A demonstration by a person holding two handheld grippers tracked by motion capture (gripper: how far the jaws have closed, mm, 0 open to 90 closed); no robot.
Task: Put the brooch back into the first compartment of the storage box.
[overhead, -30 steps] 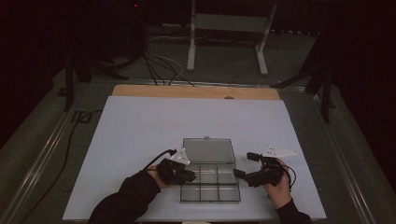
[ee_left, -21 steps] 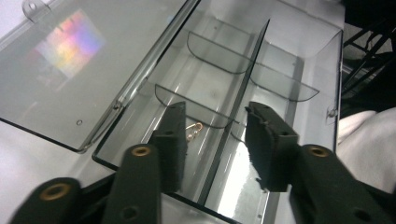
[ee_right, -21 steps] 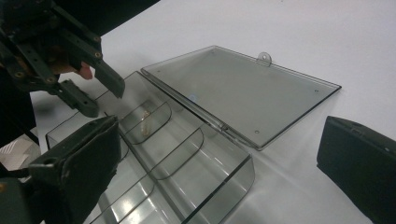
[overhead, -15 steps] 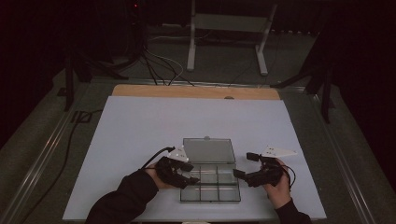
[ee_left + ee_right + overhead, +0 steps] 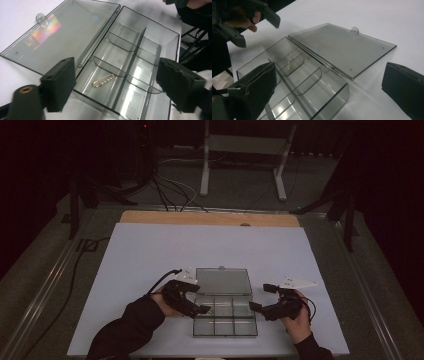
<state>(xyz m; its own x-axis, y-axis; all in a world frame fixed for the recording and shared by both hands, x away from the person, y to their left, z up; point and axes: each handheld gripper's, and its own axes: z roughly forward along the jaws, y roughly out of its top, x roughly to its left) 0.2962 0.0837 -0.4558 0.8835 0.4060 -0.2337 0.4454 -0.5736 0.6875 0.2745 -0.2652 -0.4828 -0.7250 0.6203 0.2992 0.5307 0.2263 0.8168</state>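
Note:
A clear plastic compartment box [image 5: 226, 335] lies near the table's front edge, its lid [image 5: 222, 281] folded flat behind it. A small gold safety pin [image 5: 103, 80] rests on the floor of a left-hand compartment, also faintly visible as the pin [image 5: 291, 60] in the right gripper view. My left gripper [image 5: 202, 306] hovers over the box's left side; its jaws have just been opening and stand wide apart, nothing between them, the pin below them. My right gripper [image 5: 260, 297] is open beside the box's right edge, empty.
The box sits on a white sheet [image 5: 150, 250] covering most of the table, with a wooden strip [image 5: 210, 218] along the far edge. Behind the table stand a metal frame [image 5: 240, 150] and loose cables [image 5: 170, 190].
The left gripper's jaws have spread apart and the hand has lifted slightly over the box. The right gripper has stayed where it was.

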